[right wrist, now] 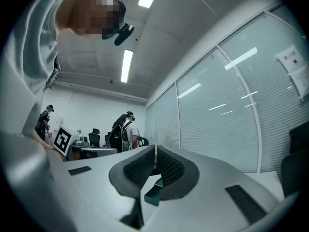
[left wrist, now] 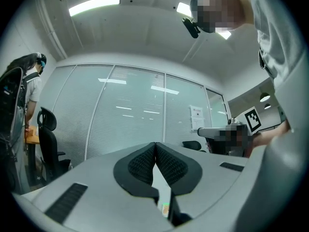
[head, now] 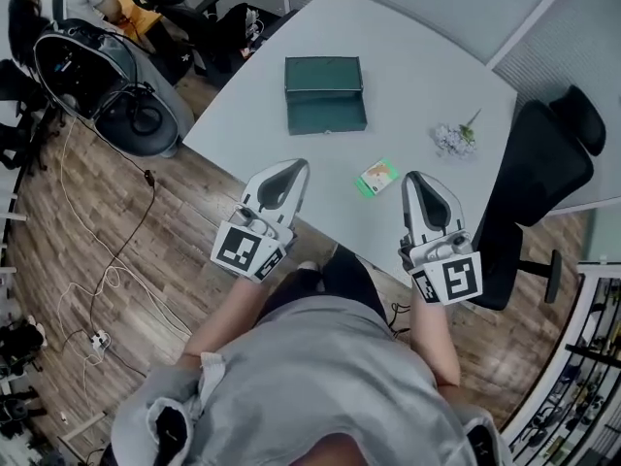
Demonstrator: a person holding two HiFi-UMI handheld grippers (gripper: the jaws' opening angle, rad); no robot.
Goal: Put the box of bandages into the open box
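The open box, dark green with its lid standing up, sits at the middle of the white table. The small green and orange box of bandages lies near the table's front edge, between my two grippers. My left gripper hovers to its left, shut and empty. My right gripper is just right of it, also shut with nothing held. In the left gripper view the shut gripper points upward, and a sliver of the bandage box shows below it. Under the shut gripper in the right gripper view, a corner of the green box appears.
A small bunch of flowers lies on the table's right side. A black office chair stands by the right edge. More chairs and round dark equipment stand at the upper left, with cables on the wooden floor.
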